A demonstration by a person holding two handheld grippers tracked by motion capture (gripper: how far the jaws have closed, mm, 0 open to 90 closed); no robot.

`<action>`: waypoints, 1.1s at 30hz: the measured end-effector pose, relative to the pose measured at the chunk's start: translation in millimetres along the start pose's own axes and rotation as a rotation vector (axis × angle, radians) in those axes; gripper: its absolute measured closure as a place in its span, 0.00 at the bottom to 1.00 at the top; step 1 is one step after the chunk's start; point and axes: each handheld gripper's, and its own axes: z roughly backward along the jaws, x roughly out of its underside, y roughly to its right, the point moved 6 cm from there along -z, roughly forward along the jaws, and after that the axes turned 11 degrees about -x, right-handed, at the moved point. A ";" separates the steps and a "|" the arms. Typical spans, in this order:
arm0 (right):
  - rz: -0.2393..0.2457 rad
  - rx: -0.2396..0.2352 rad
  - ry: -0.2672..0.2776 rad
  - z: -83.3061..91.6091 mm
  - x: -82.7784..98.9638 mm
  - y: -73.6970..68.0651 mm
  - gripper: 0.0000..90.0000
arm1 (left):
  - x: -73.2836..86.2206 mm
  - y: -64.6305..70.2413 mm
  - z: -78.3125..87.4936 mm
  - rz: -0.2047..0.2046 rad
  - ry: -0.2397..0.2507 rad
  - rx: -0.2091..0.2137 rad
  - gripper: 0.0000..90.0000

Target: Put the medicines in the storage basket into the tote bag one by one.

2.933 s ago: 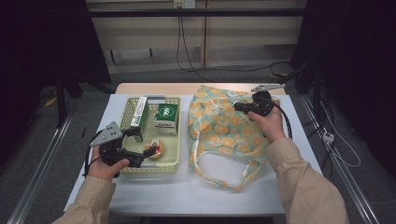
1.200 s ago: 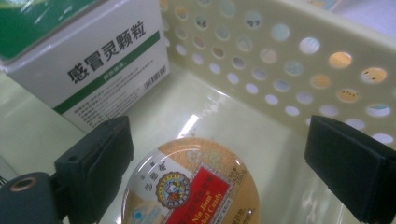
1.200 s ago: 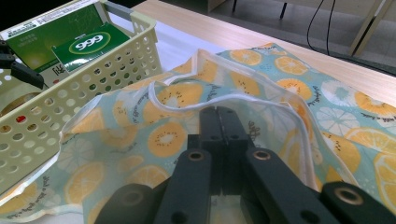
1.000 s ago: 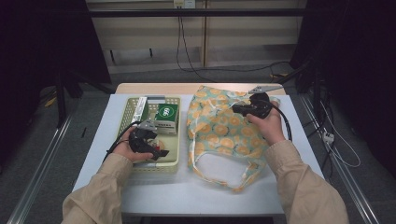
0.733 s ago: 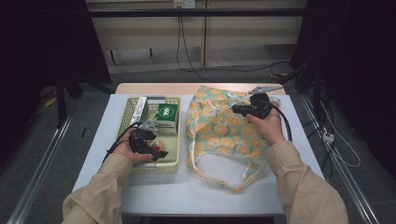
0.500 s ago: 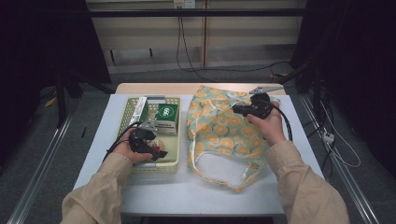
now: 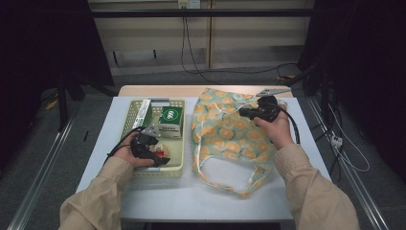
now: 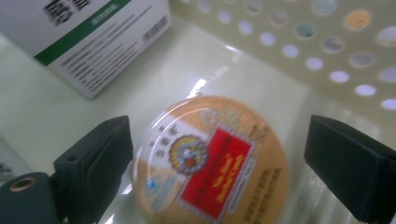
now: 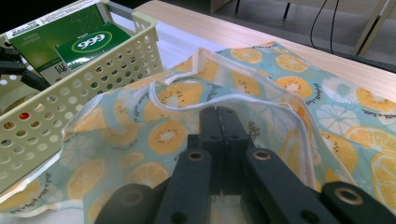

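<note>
Basket (image 7: pixel 178 163) left of bag (image 7: pixel 225 139) — boxes (image 7: pixel 170 120), tin (image 8: pixel 210 161) inside.

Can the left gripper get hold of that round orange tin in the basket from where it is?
Probably yes. The left gripper is open, its jaws on either side of the round tin on the basket floor, with nothing between them. The white box lies clear behind.

tin (image 8: pixel 210 161): round, orange lid, red label, flat in basket (image 7: pixel 173 165) | bag (image 7: pixel 230 139): citrus print, mouth open, beside basket
</note>
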 end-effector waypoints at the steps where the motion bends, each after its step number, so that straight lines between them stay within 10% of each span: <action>1: 0.000 -0.002 0.001 -0.3 0.1 0.1 1.00 | 1.4 -1.5 -0.8 -0.002 -0.006 -0.010 0.10; 11: 0.004 -0.006 0.000 -1.6 1.7 -1.2 1.00 | 6.9 1.8 -7.8 -0.066 -0.084 -0.021 0.17; 26: 0.009 -0.002 0.005 1.0 2.2 -2.9 1.00 | 5.2 -1.0 -6.3 -0.053 -0.078 -0.051 0.23; 33: 0.013 -0.001 0.006 1.4 1.7 -3.7 1.00 | 0.3 -7.1 -1.5 0.027 -0.053 -0.057 0.23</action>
